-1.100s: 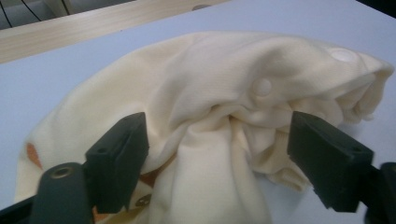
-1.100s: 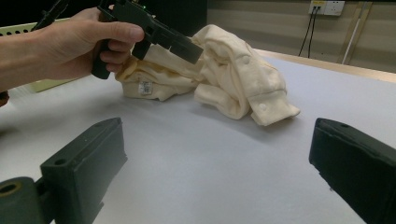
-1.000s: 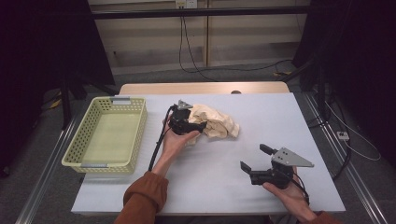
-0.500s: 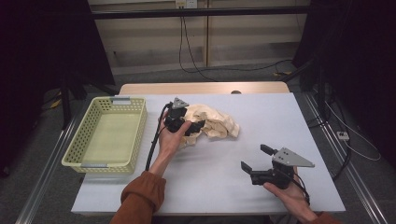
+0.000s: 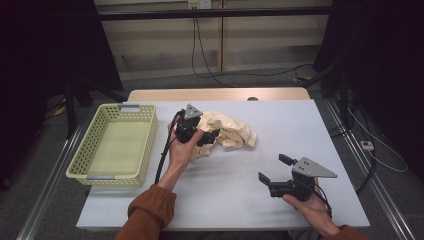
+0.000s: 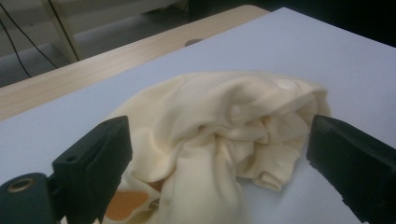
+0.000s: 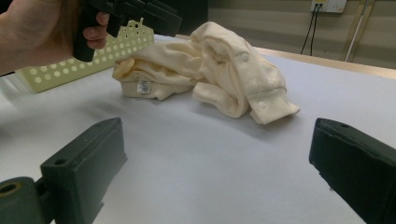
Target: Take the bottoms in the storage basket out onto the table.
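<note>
Having advanced over the cream garment, left gripper just opened wide (empty): seat both pads around a thick fold.

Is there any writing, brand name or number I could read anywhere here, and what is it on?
No text can be read.
White tag sewn to the cream garment: it has dark print, too small and blurred to read.
Orange patch on the garment: no letters can be made out.
Basket, table and both grippers: no lettering visible.
</note>
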Tool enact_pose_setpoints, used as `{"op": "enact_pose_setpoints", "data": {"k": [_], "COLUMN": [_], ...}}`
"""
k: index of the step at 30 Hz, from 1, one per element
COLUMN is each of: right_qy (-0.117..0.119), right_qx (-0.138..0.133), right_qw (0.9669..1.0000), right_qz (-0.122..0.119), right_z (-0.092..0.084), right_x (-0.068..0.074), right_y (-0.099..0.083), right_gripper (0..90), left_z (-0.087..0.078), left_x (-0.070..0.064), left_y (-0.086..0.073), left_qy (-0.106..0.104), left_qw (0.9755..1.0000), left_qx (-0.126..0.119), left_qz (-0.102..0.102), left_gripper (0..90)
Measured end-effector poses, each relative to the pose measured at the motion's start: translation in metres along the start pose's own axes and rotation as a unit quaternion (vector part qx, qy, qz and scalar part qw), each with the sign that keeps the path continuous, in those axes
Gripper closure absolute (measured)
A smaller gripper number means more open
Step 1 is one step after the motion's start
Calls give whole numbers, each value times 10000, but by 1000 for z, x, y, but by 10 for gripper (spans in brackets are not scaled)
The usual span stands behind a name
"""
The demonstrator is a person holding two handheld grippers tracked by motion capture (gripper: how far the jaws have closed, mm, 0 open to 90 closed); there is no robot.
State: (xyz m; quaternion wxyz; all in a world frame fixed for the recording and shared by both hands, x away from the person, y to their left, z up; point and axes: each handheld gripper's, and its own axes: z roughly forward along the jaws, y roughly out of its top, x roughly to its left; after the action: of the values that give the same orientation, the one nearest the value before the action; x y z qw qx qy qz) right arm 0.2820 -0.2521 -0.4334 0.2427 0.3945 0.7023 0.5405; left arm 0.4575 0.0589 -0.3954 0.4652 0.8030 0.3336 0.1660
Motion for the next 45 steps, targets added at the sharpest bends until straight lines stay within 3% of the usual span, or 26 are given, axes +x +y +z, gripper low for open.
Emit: {"op": "enact_pose_setpoints", "data": {"k": [5, 10, 18, 29, 33, 35, 37, 43, 45], "right_qy": [-33, -81, -116, -118, -125, -131, -131, -126, -129], "right_qx": [-12, -1, 16, 15, 17, 10, 10, 17, 15], "right_qw": [10000, 10000, 9999, 9999, 9999, 9999, 9999, 9999, 9999], "right_qz": [19, 10, 15, -2, -17, -17, -18, -12, -11], "right_z": [-3, -4, -4, -4, -4, -4, -4, -4, -4], "right_x": [0, 0, 0, 3, 3, 3, 4, 4, 3], "right_y": [-1, -1, -1, 0, 0, 0, 0, 0, 0], "right_gripper": [37, 37, 37, 37, 37, 37, 37, 37, 37], "left_z": [-5, -8, -17, -30, -33, -35, -37, -44, -46], "left_x": [0, -1, -3, -8, -7, -5, -5, -3, -2], "left_y": [2, 2, 5, 6, 5, 4, 4, 3, 3], "left_qy": [-126, -165, -23, 16, -1, -96, -14, -95, 3], "left_qw": [9999, 9998, 9999, 9995, 9990, 9990, 9990, 9989, 9990], "left_qx": [13, -12, -105, -286, -432, -435, -452, -449, -439], "left_qz": [-105, -58, 24, 164, 90, -66, 10, -5, 12], "left_gripper": [65, 65, 65, 63, 63, 64, 64, 63, 63]}}
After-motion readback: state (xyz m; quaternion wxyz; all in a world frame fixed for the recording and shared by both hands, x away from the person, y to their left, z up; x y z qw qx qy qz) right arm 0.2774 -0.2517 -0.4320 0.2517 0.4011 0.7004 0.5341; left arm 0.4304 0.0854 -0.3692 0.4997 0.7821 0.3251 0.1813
